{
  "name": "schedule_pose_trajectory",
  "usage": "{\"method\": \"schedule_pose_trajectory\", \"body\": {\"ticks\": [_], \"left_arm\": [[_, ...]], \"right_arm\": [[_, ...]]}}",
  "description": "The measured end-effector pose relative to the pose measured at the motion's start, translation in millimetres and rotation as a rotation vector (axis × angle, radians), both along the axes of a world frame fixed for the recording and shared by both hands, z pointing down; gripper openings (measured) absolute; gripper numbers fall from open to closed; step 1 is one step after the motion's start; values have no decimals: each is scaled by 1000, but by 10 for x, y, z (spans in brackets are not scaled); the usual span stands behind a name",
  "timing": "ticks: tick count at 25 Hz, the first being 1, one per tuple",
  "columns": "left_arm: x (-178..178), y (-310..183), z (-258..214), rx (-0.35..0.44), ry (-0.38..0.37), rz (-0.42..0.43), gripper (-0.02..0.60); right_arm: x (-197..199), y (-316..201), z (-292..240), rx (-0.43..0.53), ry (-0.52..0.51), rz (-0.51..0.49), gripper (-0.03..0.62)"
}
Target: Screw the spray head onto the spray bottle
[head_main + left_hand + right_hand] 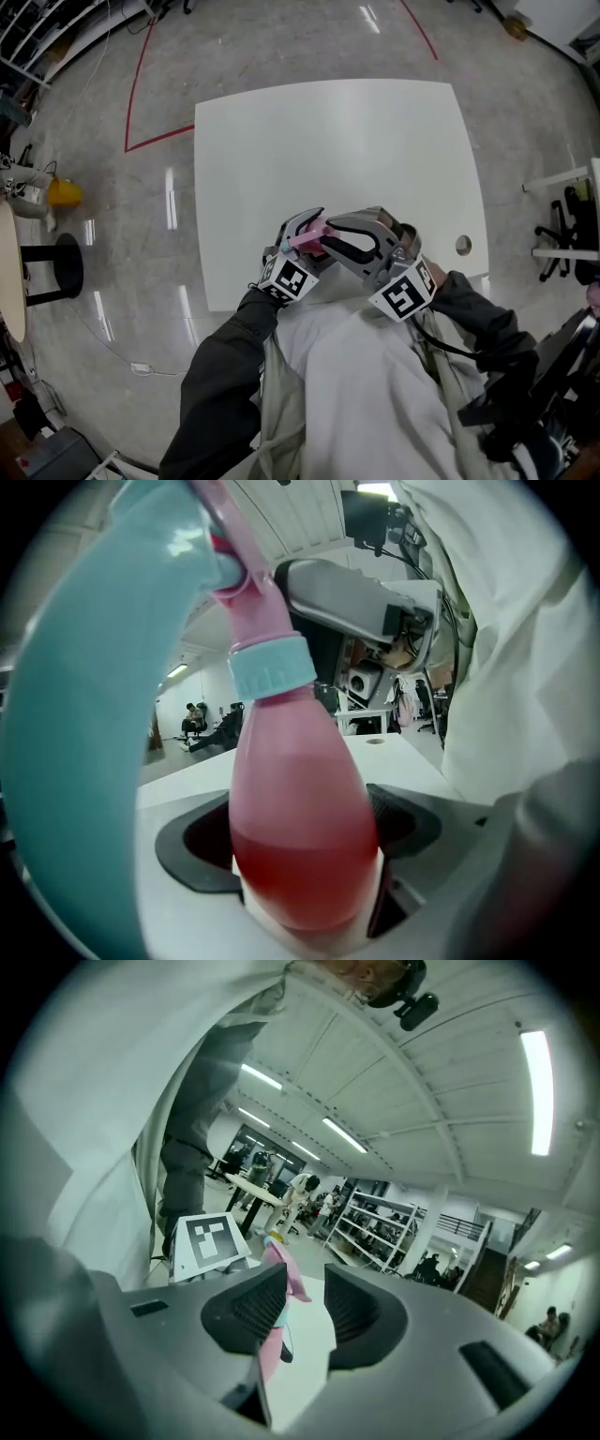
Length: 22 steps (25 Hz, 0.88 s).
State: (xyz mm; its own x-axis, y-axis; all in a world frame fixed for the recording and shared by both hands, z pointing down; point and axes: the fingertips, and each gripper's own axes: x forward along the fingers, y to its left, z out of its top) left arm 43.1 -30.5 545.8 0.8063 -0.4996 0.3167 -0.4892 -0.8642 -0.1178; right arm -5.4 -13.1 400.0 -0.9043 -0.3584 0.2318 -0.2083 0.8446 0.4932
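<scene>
Grip: left gripper [300,227] fingers [202,841] clamp the pink spray bottle [300,799], red liquid in its lower half | spray head [246,569] sits on its neck, teal collar [272,667] | right gripper [305,1302] fingers narrow; I see the head's pink tip between them, not pinched | white bench [375,141] beyond

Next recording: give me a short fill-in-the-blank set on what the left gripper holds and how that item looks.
1. The left gripper has its jaws closed on the spray bottle, whose body is ____.
2. The collar under the spray head is light ____.
3. The liquid fills only the bottle's ____ part.
4. The bottle is held above a white ____.

Missing words: pink; blue; lower; table
</scene>
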Motion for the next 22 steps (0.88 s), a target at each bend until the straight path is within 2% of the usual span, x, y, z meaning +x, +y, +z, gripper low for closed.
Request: {"method": "schedule_pose_trajectory", "body": {"ticks": [4,6,8,13,16,19,20,22], "left_arm": [[3,32,16,1,-8,18,423],[20,47,18,1,-9,18,423],[61,50,17,1,-6,9,423],[72,22,9,2,11,-28,423],[21,-3,12,-4,24,-40,423],[-1,-11,18,6,16,-33,423],[-3,-11,18,9,14,-31,423],[-15,-14,15,12,17,-28,423]], "right_arm": [[-133,5,-73,3,67,-122,117],[-157,-30,-30,23,110,-141,96],[-129,-55,9,32,138,-112,-6],[5,-14,-25,-102,166,79,-6],[6,102,-55,-95,188,104,-6],[18,89,-284,-102,54,98,-5],[55,19,-368,-153,-15,107,-3],[147,-184,-433,-368,-163,169,-2]]}}
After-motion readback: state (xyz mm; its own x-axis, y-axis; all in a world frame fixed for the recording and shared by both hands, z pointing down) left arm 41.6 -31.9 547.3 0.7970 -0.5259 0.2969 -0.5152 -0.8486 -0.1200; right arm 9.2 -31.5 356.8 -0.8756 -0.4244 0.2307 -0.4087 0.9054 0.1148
